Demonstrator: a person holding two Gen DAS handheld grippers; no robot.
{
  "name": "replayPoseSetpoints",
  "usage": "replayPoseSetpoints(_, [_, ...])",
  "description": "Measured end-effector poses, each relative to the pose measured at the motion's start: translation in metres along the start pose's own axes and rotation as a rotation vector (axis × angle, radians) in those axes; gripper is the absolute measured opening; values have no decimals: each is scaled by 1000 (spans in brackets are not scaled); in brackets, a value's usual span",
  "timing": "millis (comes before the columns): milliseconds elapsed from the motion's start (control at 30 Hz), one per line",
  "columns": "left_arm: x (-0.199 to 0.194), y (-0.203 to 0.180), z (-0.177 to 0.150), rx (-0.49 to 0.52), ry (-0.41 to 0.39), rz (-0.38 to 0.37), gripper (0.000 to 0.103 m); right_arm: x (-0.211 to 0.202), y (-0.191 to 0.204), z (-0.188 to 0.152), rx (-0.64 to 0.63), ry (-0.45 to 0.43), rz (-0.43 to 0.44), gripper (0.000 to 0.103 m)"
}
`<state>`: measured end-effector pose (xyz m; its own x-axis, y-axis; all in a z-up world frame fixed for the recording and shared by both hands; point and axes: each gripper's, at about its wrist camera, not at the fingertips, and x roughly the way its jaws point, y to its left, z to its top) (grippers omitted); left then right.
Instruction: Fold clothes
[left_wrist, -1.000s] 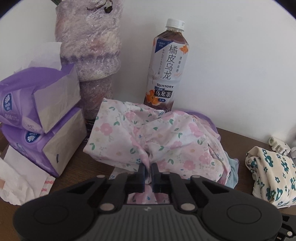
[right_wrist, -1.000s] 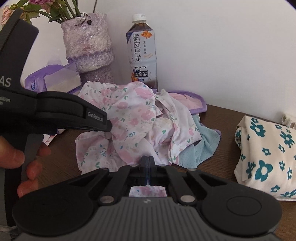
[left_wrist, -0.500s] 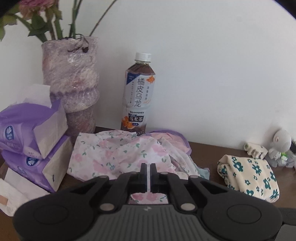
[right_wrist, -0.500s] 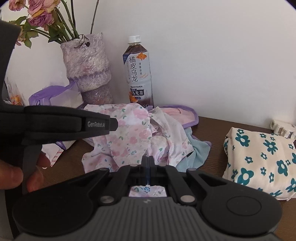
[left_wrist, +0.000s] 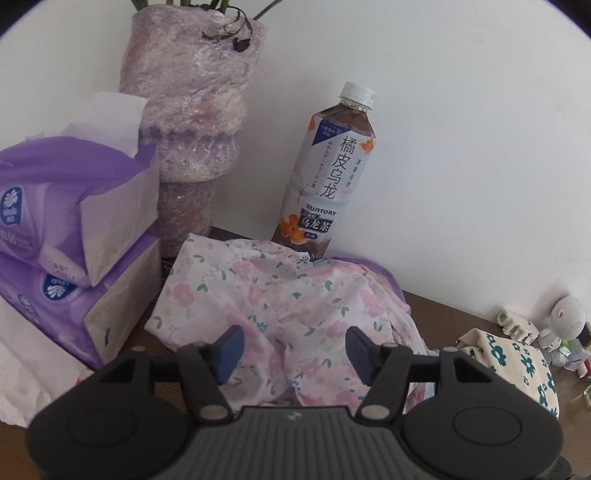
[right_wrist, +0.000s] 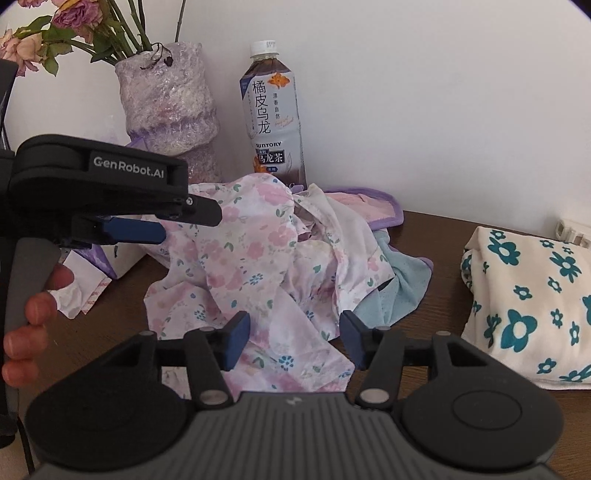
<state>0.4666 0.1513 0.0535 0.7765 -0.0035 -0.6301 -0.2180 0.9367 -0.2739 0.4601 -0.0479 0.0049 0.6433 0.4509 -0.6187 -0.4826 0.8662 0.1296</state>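
Hovering with fingers spread apart, the left gripper (left_wrist: 291, 349) and right gripper (right_wrist: 293, 339) flank the crumpled pink floral garment (right_wrist: 255, 266) heaped against the table's (right_wrist: 443, 236) back edge.

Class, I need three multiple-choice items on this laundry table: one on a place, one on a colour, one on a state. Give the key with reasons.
1. Where does the tea bottle stand?
A. behind the pink floral garment
B. on the tissue packs
C. beside the teal-flowered cloth

2. What colour are the flowers on the folded cream cloth?
A. red
B. teal
C. yellow

3. How are the right gripper and left gripper?
A. both shut
B. one open
C. both open

Key: A, it rises at the wall behind the heap; B, teal blooms show; C, each pair of fingers stands apart.
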Motion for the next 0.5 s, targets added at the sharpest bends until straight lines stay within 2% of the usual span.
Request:
replayPoseSetpoints(167, [12, -2, 0, 18, -29, -16, 54, 13, -4, -6, -6, -20, 5, 55])
replayPoseSetpoints(333, [12, -4, 2, 47, -82, -5, 56, 13, -8, -8, 3, -51, 10, 55])
replayPoseSetpoints(500, [18, -16, 0, 158, -37, 11, 56, 9, -12, -9, 9, -86, 7, 55])
